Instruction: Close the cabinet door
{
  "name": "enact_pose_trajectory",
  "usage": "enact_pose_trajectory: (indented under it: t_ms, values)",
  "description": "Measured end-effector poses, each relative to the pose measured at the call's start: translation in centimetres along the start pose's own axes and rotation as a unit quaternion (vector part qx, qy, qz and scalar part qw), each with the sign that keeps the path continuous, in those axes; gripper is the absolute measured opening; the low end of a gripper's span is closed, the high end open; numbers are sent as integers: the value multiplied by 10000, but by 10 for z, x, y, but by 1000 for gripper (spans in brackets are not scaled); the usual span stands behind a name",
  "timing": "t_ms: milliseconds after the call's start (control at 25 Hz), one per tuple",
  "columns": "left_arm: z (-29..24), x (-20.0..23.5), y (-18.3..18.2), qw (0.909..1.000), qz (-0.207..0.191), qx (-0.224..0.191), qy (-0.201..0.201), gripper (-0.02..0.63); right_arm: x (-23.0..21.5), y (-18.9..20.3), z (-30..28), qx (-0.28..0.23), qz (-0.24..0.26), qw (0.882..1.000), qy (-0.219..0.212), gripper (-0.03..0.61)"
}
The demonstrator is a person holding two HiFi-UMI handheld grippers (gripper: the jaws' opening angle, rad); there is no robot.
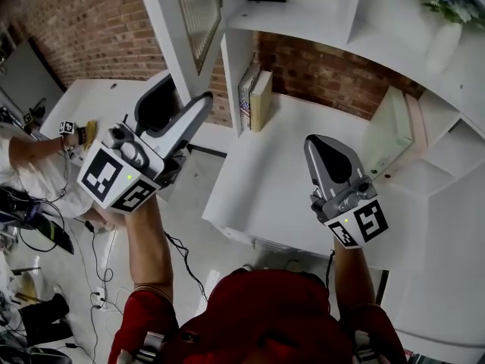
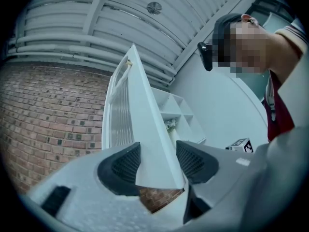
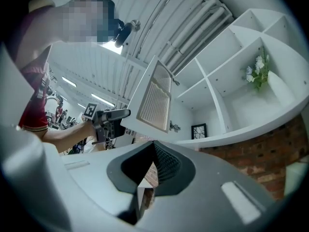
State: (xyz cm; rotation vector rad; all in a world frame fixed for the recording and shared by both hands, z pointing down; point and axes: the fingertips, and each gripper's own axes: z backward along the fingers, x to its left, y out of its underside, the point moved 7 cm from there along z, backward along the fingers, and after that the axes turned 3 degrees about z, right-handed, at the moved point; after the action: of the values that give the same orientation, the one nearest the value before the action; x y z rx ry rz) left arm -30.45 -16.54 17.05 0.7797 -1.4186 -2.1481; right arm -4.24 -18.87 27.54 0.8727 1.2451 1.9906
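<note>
Early in closing, with left gripper (image 2: 154,163) spread astride cabinet door (image 2: 145,124) edge, right gripper (image 1: 324,154) pressed together, empty; next, push door toward shelves (image 1: 303,17).

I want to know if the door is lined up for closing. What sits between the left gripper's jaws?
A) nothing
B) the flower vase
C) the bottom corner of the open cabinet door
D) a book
C: in the left gripper view, the white cabinet door runs down so that its bottom corner stands between the parted jaws of the left gripper.
</note>
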Motion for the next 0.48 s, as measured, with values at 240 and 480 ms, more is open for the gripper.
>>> enact_pose_trajectory:
  t_ms: [240, 480]
  values:
    - [-26, -23, 4, 9997, -145, -6, -179, 256, -18, 4, 11, -54, -63, 10000, -16, 12]
    - [-59, -41, 15, 9987, -276, -19, -437, 278, -48, 10, 32, -29, -90, 9999, 125, 12]
